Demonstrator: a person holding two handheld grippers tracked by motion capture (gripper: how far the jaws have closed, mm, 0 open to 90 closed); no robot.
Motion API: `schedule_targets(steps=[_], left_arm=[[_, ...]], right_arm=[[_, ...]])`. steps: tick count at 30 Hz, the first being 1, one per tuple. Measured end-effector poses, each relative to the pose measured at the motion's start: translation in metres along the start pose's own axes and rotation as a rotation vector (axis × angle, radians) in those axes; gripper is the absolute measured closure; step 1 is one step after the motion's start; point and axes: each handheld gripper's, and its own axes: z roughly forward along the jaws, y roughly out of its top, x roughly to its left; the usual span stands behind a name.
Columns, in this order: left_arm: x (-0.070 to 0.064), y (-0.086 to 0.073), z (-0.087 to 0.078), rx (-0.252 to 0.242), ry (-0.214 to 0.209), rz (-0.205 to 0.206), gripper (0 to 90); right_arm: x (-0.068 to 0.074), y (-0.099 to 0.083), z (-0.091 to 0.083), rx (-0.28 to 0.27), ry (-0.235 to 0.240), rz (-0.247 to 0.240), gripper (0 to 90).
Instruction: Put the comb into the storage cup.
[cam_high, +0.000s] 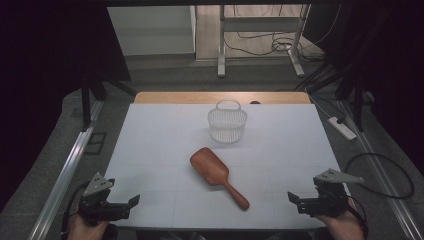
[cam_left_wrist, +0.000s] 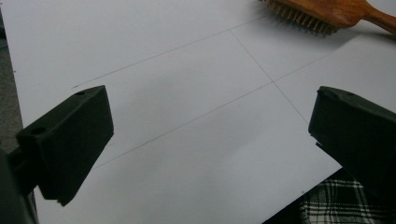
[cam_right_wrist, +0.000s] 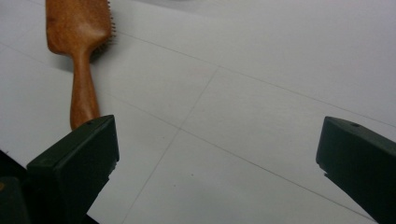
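Nothing is done yet: the hairbrush (cam_high: 218, 176) lies bristles-down on the worktop (cam_high: 150, 145), near the basket (cam_high: 227, 121). Left gripper (cam_high: 134, 201) and right gripper (cam_high: 292, 197) hover released, empty.

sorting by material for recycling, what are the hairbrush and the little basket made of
Hairbrush: looks like wood, reddish-brown with a smooth, slightly glossy finish; its bristles look pale, material unclear. Basket: probably translucent whitish plastic, with slotted walls and a thin loop handle.

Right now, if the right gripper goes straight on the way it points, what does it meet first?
Probably bare table. The right gripper has open jaws over the white surface; the brush handle lies just off its line at one side, so it would likely pass beside it, though depth is unclear.
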Motion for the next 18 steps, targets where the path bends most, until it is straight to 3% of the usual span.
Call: schedule_targets(steps=[5, 18], left_arm=[[0.0011, -0.0005, -0.0007, -0.007, -0.005, -0.01, 0.8], [-0.0004, -0.0004, -0.0006, -0.006, -0.012, 0.015, 1.0]], right_arm=[[0.0011, 0.0004, 0.0003, 0.005, 0.017, -0.017, 0.0], [0.0018, 0.0046, 0.0047, 0.015, 0.092, -0.016, 0.0]])
